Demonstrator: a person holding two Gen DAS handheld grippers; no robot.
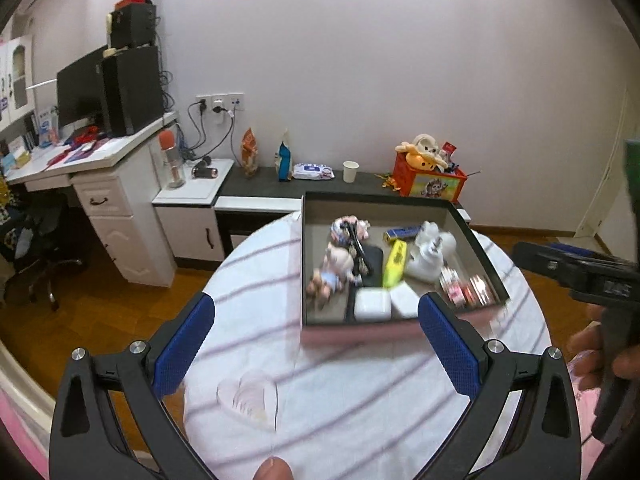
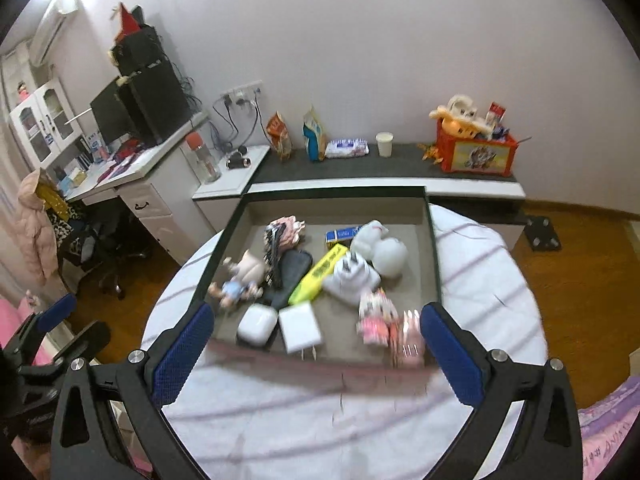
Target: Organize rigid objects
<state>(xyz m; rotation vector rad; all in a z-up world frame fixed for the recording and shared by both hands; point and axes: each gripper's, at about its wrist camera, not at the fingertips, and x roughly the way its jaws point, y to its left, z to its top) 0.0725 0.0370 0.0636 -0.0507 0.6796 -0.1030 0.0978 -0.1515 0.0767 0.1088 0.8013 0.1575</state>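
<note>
A shallow dark box (image 1: 478, 240) (image 2: 434, 248) sits on a round table with a striped white cloth (image 1: 360, 400) (image 2: 480, 280). Inside lie a yellow highlighter (image 1: 394, 262) (image 2: 320, 274), a white earbud case (image 1: 372, 304) (image 2: 257, 325), a white charger (image 2: 300, 327), a white plug adapter (image 2: 352, 278), small dolls (image 1: 334, 266) (image 2: 240, 280), a black case (image 2: 292, 268) and pink packets (image 2: 376, 320). My left gripper (image 1: 316, 344) is open and empty, short of the box's near edge. My right gripper (image 2: 316, 354) is open and empty at the box's near edge.
A low dark-topped cabinet (image 1: 280, 184) (image 2: 360, 168) behind the table holds snack bags, a paper cup (image 1: 351, 171) and an orange toy box (image 1: 430, 180). A white desk (image 1: 100, 156) with a monitor stands left. Wooden floor surrounds the table.
</note>
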